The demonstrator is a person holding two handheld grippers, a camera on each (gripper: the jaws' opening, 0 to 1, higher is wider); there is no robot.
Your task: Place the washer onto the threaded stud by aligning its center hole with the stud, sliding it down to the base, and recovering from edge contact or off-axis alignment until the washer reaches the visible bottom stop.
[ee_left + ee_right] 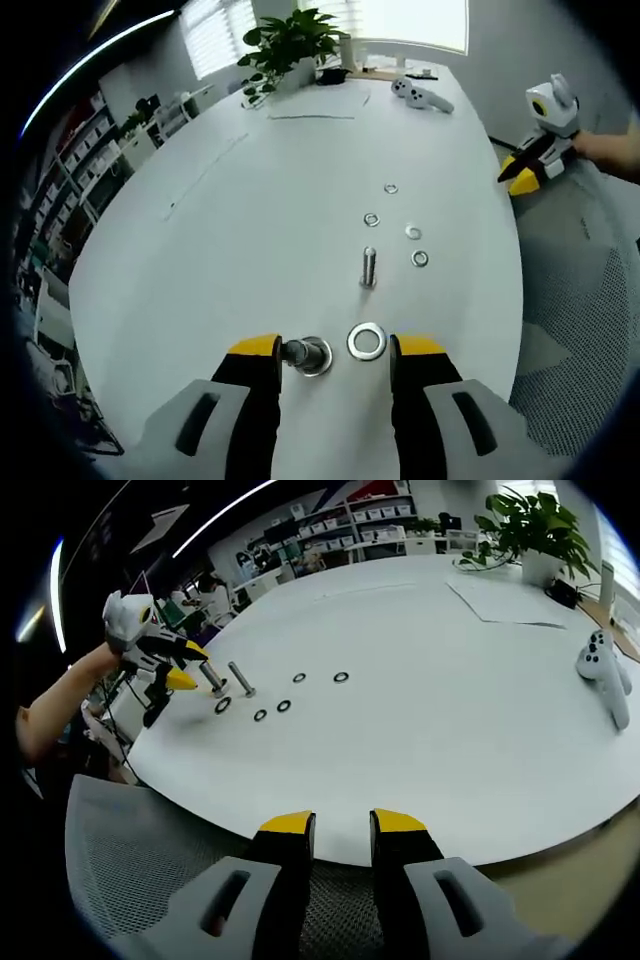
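On the white worktop (250, 220), the left tool (335, 346) stands with jaws apart around a large washer (367, 342) and a lying bolt (306, 354), near the upright threaded stud (369, 268), while the right tool (342, 822) hovers parted, holding nothing.

The left gripper view sits low and close over the white table (250, 200), looking along its length toward the plant (295, 45), with the upright stud (368, 268) just ahead of its jaws. The right gripper view hangs back off the table's edge (420, 760), above a mesh chair (140, 860), facing across. Both share the tabletop, stud (241, 679) and scattered washers (283, 706)
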